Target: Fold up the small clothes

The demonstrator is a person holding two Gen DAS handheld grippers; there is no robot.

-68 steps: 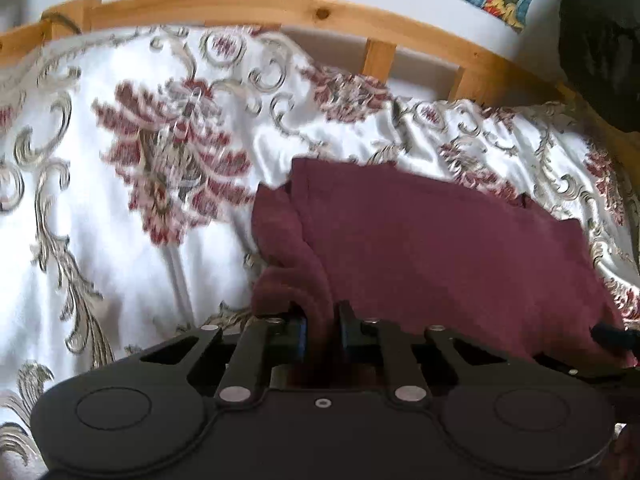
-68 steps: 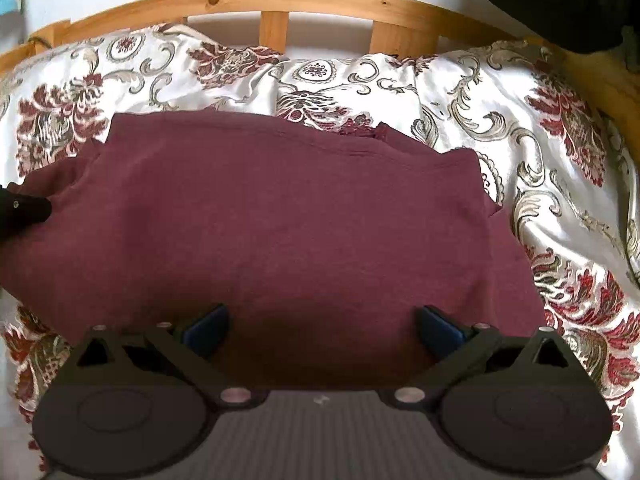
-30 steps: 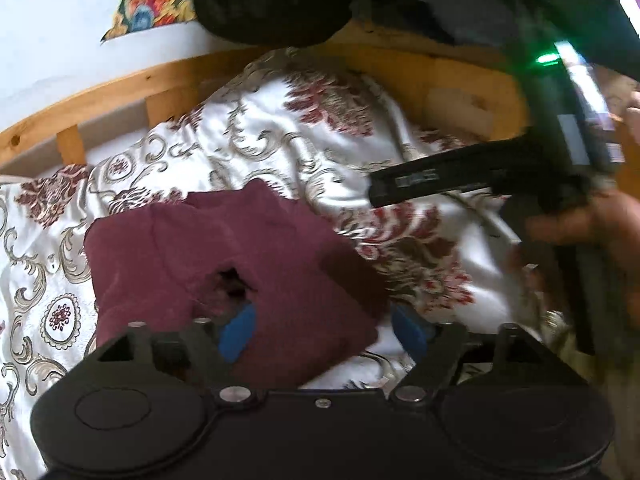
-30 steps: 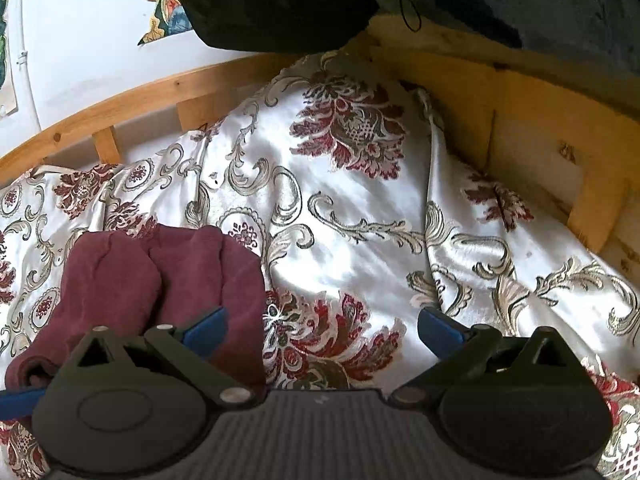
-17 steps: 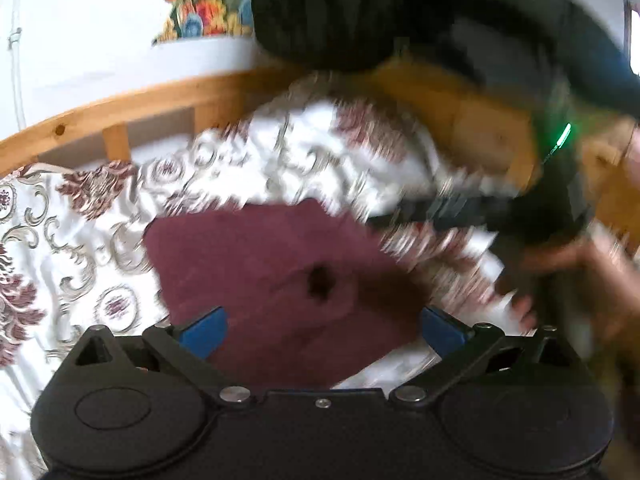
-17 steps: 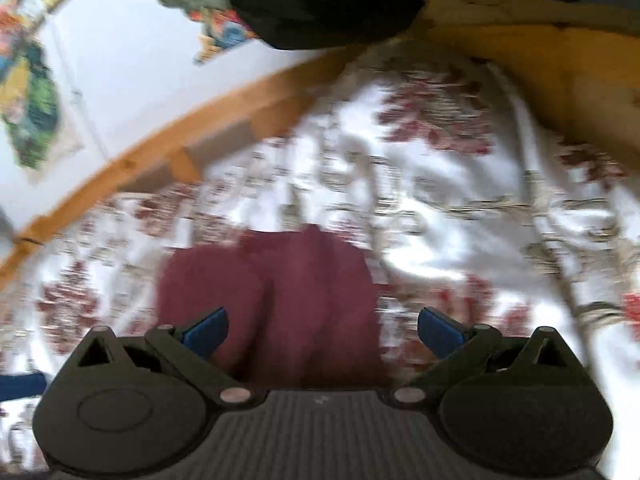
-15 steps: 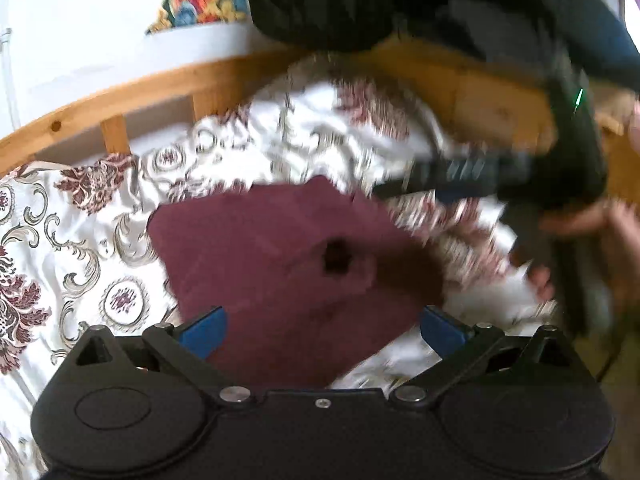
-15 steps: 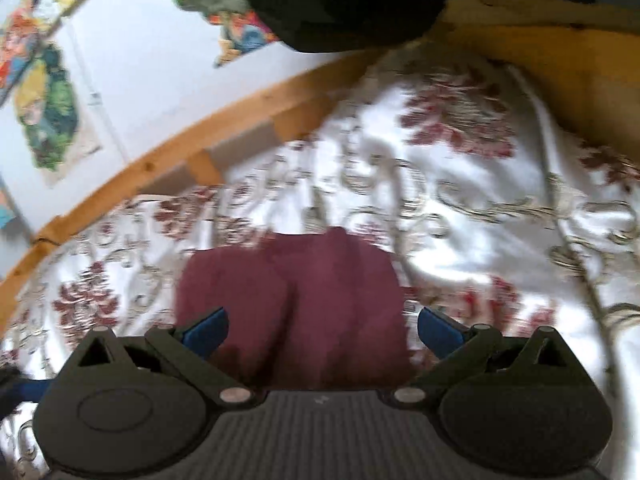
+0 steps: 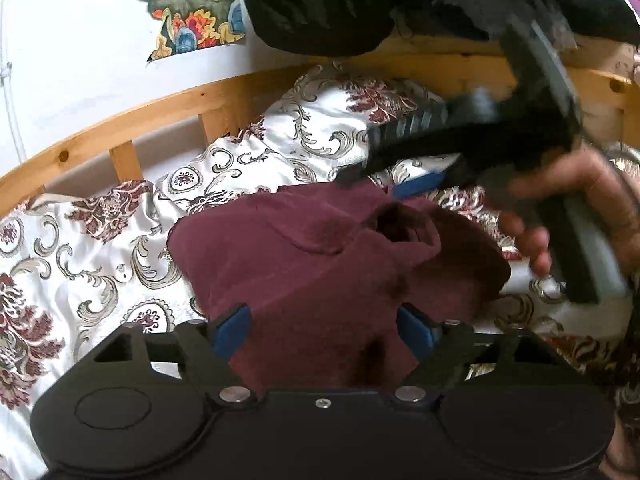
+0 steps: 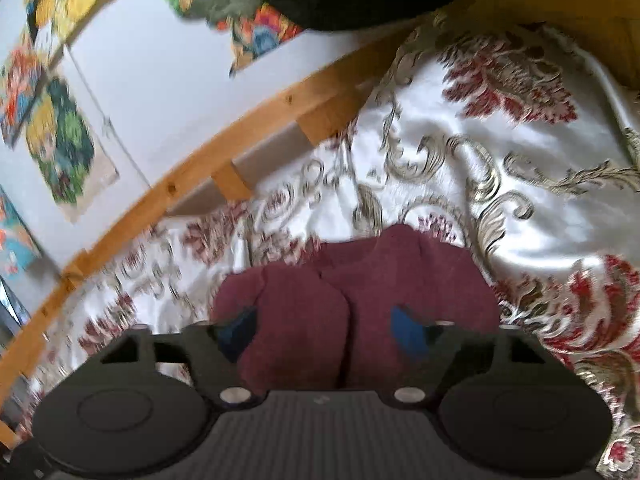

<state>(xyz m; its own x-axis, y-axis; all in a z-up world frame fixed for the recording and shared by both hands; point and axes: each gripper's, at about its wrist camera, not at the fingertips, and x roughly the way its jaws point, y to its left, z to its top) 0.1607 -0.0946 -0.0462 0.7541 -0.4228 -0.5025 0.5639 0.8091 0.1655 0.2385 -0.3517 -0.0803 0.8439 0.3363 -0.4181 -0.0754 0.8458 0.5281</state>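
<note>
Across the middle of both wrist views lies the dark maroon knitted garment [image 9: 320,264], bunched into a compact, partly folded bundle on the white satin bedspread with red floral and gold scroll patterns [image 9: 100,248]. A couple of seconds ago it was spread wide and flat; now it is narrower, with a rolled cuff opening showing near its upper right in the left view. That suggests the main folds are made and only tidying or a last fold remains.

The left gripper [image 9: 320,328] has its blue-padded jaws closing, the cloth's near edge between them, though the pads do not yet press it. The right gripper [image 10: 320,332] is likewise closing over the bundle's near side, its pads apart from the fabric; a second ago both stood wider. In the right half of the left view, a person's hand [image 9: 576,208] grips the other tool's handle.

Behind runs the pale wooden bed rail [image 9: 120,120], with a colourful paper picture [image 9: 188,20] on the white wall.
</note>
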